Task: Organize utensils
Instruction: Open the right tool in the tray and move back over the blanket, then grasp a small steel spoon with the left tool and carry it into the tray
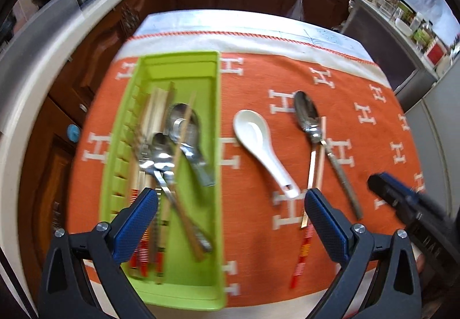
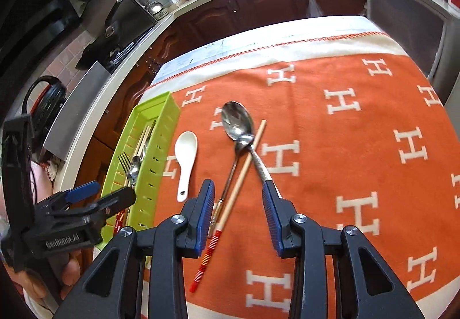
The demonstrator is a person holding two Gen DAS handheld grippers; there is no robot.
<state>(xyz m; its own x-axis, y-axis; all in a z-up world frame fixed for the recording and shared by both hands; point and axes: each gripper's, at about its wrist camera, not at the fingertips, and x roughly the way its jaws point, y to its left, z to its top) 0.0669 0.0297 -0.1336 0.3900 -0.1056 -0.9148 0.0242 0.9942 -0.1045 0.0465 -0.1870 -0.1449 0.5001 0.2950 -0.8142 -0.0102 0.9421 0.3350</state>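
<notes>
Utensils lie scattered on a woven orange cloth [image 2: 330, 175] patterned with white H's: a glossy white ceramic soup spoon [image 2: 185, 158], a polished steel spoon [image 2: 237, 122] and a wooden chopstick [image 2: 238, 183] with a red-striped end. Beside them, a lime plastic organizer tray [image 1: 201, 232] holds steel cutlery. Left gripper [image 1: 230, 221] hovers spread wide, empty; right gripper [image 2: 238, 218] stands partly open, gripping nothing.

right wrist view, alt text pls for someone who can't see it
Open right gripper hovers over a chopstick and two metal spoons crossed on an orange cloth. A white spoon lies left, beside a green tray of cutlery.
</notes>
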